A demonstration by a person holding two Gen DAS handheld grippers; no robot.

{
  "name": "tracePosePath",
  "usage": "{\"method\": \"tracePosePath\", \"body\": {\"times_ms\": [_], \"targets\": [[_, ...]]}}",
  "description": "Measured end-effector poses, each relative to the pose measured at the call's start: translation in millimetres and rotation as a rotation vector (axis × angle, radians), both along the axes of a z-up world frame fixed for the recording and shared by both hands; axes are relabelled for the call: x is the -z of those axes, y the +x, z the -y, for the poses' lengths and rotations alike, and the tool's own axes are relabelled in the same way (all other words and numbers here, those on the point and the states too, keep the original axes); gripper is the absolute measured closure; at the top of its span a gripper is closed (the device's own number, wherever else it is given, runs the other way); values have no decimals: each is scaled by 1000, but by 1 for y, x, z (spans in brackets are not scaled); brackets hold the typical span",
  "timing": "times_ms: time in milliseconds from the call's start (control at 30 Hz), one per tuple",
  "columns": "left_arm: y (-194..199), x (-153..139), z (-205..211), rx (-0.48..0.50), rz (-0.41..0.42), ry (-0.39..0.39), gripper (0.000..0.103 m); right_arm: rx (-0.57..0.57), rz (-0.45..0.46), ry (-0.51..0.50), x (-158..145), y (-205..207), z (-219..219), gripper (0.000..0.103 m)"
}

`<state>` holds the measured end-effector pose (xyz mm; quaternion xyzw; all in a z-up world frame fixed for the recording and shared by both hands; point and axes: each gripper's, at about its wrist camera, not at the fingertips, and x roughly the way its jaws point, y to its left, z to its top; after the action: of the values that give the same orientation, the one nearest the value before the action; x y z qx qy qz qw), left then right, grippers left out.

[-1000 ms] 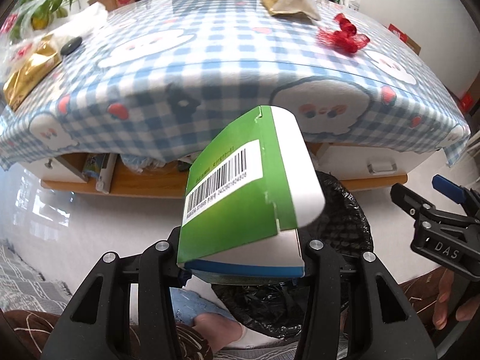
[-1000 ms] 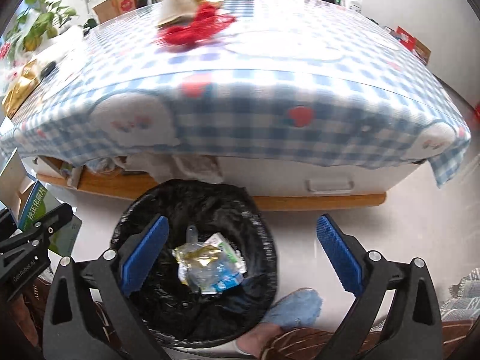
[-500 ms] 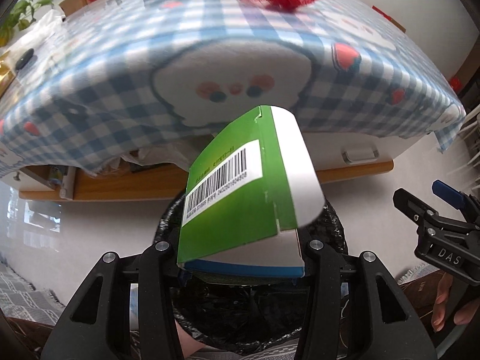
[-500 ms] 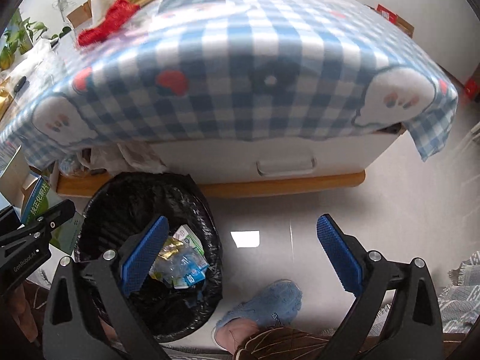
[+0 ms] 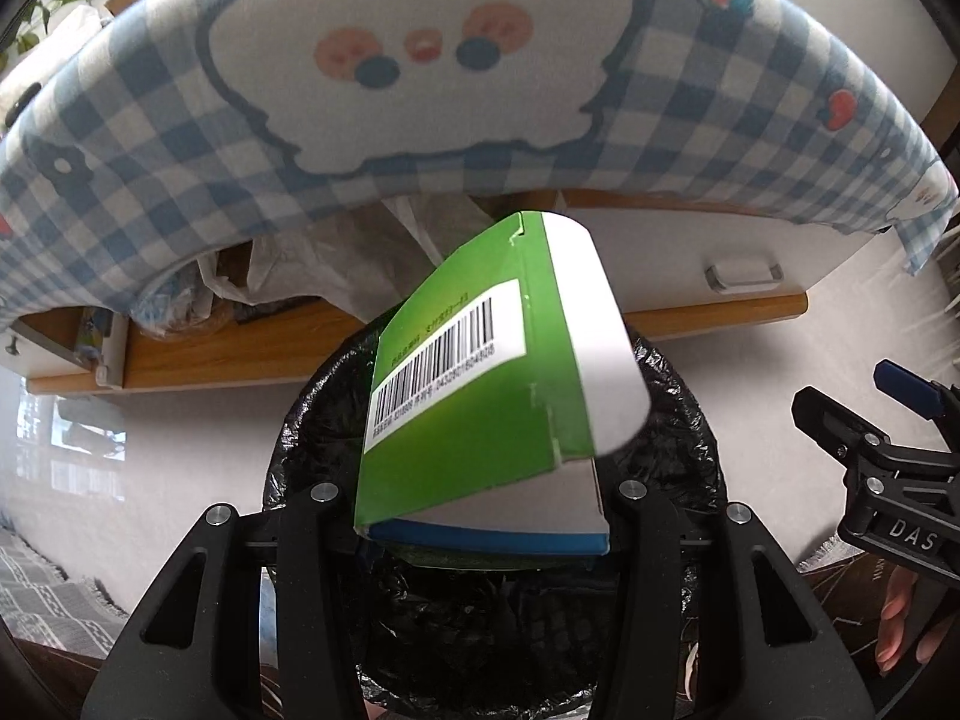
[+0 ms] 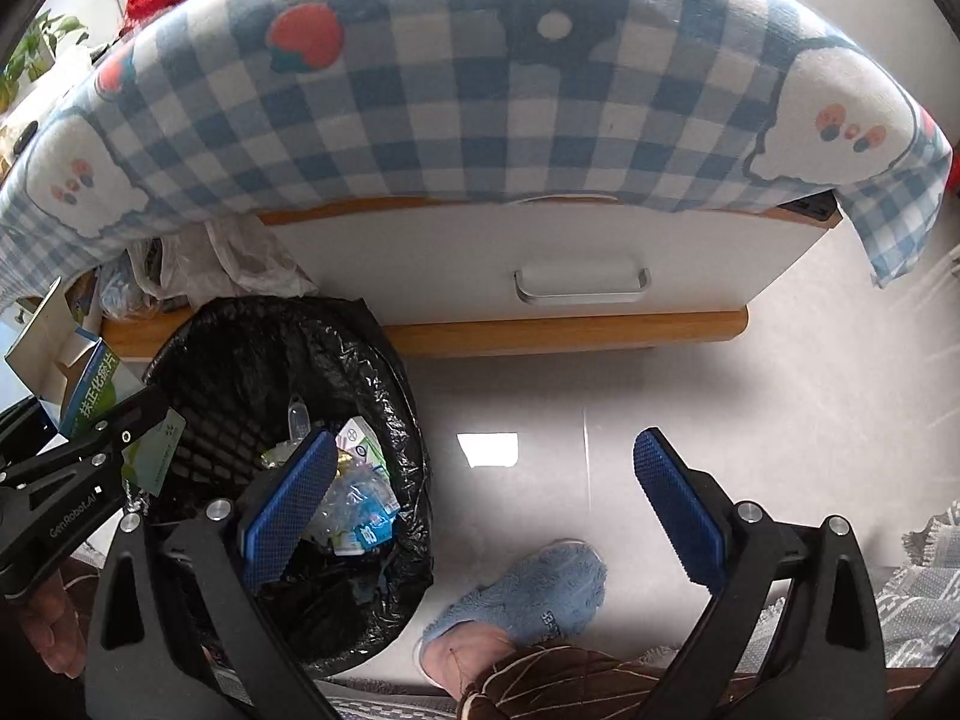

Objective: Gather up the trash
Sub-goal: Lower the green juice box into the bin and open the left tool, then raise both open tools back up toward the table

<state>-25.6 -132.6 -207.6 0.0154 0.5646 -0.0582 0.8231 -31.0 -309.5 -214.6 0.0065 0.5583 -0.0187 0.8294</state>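
- Left wrist view: the left gripper [image 5: 483, 531] still clamps the green box [image 5: 474, 396], now directly over the black-lined bin [image 5: 678, 420]; the checked tablecloth [image 5: 180, 138] looms nearer than before.
- Right wrist view: the right gripper [image 6: 480, 516] stays spread and empty; the bin [image 6: 396, 396] has slid left, wrappers [image 6: 360, 498] inside.

A low table under a blue-and-white checked cloth [image 6: 456, 120] fills the far side, its white drawer [image 6: 540, 264] facing near; pale glossy floor [image 6: 780, 408] reflects daylight, grey rug [image 6: 924, 588] near right
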Motion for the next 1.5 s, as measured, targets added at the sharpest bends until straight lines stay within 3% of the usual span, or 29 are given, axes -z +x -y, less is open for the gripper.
{"method": "tracePosePath", "body": {"times_ms": [367, 567, 833, 1100, 1500], "targets": [[-3, 2, 4, 2, 8, -2, 56, 5, -1, 3, 2, 1, -1, 8], [-5, -9, -2, -4, 42, 0, 41, -1, 24, 3, -7, 1, -4, 8], [-13, -47, -22, -48, 111, -24, 17, -27, 100, 1, -38, -2, -19, 8], [-24, -98, -50, -93, 200, -53, 6, -64, 204, 16, -83, -4, -37, 8], [-27, -145, -91, -147, 265, -62, 6, -88, 282, 8, -126, -8, -56, 8]]}}
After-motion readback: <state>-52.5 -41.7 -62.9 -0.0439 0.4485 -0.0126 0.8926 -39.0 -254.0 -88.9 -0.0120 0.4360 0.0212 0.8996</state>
